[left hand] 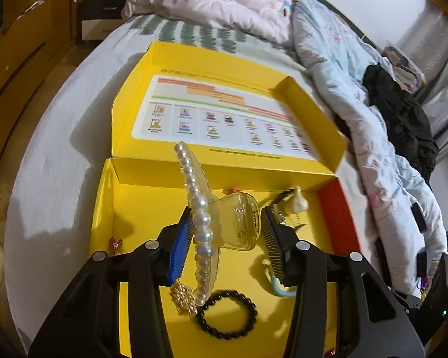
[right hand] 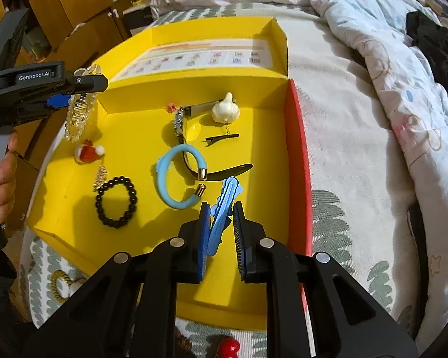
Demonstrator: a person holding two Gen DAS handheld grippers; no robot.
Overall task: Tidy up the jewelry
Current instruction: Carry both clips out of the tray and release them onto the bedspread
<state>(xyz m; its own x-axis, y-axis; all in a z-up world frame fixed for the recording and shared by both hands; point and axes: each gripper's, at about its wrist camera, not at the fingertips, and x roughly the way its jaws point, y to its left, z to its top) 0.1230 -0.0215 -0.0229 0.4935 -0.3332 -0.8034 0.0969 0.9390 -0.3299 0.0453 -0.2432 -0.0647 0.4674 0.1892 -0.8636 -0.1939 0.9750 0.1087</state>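
An open yellow box (left hand: pixel 224 176) lies on the bed with jewelry in it. My left gripper (left hand: pixel 226 213) is shut on a clear hair claw lined with pearls (left hand: pixel 201 217) and holds it above the box; the right wrist view shows that claw (right hand: pixel 77 113) at the box's left edge. My right gripper (right hand: pixel 222 207) is shut on a light blue hair clip (right hand: pixel 224 208), lifted over the box's near right part. On the box floor lie a black bead bracelet (right hand: pixel 116 201), a blue bangle (right hand: pixel 176 176), a watch (right hand: pixel 179 122), a white garlic-shaped charm (right hand: pixel 225 109) and a red Santa-hat clip (right hand: pixel 88 152).
The box's lid (left hand: pixel 224 110) lies open behind it. Rumpled quilts (left hand: pixel 343 74) and a black garment (left hand: pixel 400 113) lie to the right, a wooden wardrobe (right hand: pixel 74 9) to the left. A hair tie (right hand: pixel 58 286) and a red object (right hand: pixel 228 347) lie on the bed in front of the box.
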